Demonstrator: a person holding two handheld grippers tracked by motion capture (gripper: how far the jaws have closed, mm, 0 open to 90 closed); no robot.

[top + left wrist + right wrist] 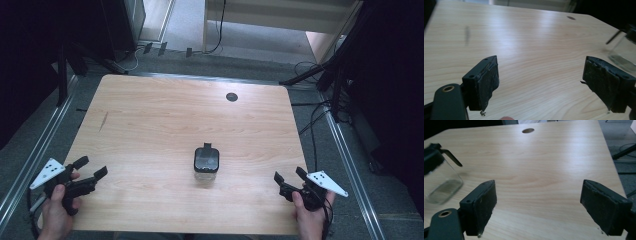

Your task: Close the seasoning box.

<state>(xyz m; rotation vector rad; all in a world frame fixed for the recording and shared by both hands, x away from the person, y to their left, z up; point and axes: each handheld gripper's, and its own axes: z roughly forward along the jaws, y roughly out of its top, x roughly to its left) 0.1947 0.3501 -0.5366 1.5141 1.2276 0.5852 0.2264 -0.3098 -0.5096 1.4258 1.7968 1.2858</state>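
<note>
A clear jar (pixel 206 172) with a black lid (pixel 206 159) stands upright near the middle of the table (pixel 150 115), a little toward the person's edge. A small black tab sticks out from the lid on the far side. In the right gripper view the jar (pixel 441 185) sits at the left edge with a thin dark lever angling off the lid; its glass looks empty, though the blur there leaves that uncertain. In the left gripper view the jar (pixel 624 53) shows at the far right, again see-through with nothing plainly inside.

The left gripper (pixel 90 167) is held in a hand (pixel 56 212) at the near left corner, jaws wide apart and gripping nothing, well apart from the jar. The right gripper (pixel 289 176) is held at the near right, jaws likewise spread wide and empty, also well clear of the jar.

A dark round hole (pixel 231 96) lies in the table near the far edge.
</note>
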